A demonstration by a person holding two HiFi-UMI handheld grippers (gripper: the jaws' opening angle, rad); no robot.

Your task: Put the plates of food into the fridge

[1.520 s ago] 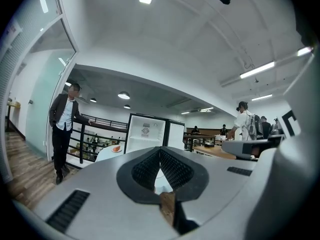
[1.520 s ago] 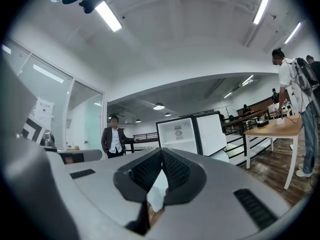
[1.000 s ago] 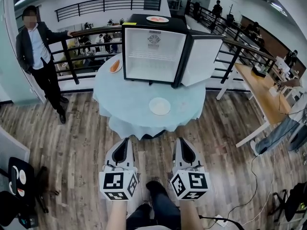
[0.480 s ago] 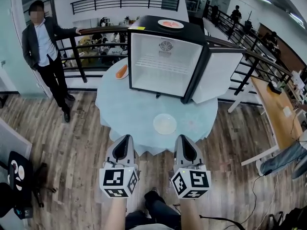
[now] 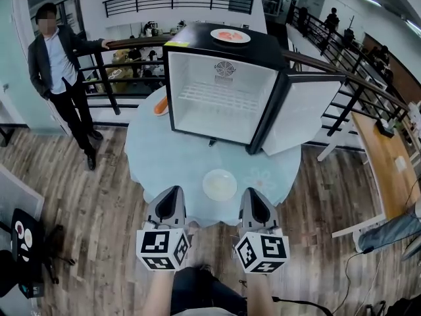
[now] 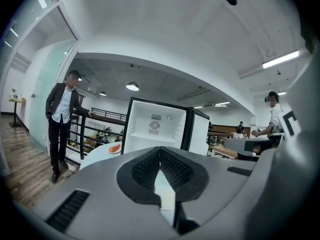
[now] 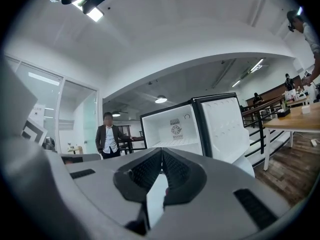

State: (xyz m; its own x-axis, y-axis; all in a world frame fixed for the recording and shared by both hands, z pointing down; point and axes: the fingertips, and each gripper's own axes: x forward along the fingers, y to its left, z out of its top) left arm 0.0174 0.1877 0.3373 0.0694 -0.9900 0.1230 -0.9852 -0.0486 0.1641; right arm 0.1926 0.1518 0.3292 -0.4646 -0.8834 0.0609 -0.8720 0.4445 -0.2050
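The fridge (image 5: 220, 84), a small black one with a white inside, stands on a round table (image 5: 161, 153) under a pale blue cloth. Its door (image 5: 299, 114) is swung wide open to the fridge's right, showing 1 wire shelf (image 5: 220, 97) across the white cavity. 3 plates are in sight, all outside the fridge. 1 plate with orange-pink food (image 5: 230, 36) sits on top of the fridge. A 2nd plate with an orange piece (image 5: 160, 105) lies on the cloth just beside the fridge's left wall. A 3rd, white plate (image 5: 220, 184) lies on the cloth in front of the fridge's open mouth, near the table's front edge; what is on it cannot be made out. The left gripper (image 5: 172, 192) and the right gripper (image 5: 250, 193) are held side by side in front of the fridge, short of the table's front edge, both pointing toward it, with the white plate lying between their lines and apart from both. Each gripper view shows its 2 jaws pressed together with nothing between them, and the open fridge straight beyond the tips. To the fridge's left, off the table, a person in a dark jacket (image 5: 56, 61) stands with 1 hand on a black railing (image 5: 131, 41) that runs behind the fridge. A wooden desk (image 5: 381, 153) stands well off to the fridge's right.
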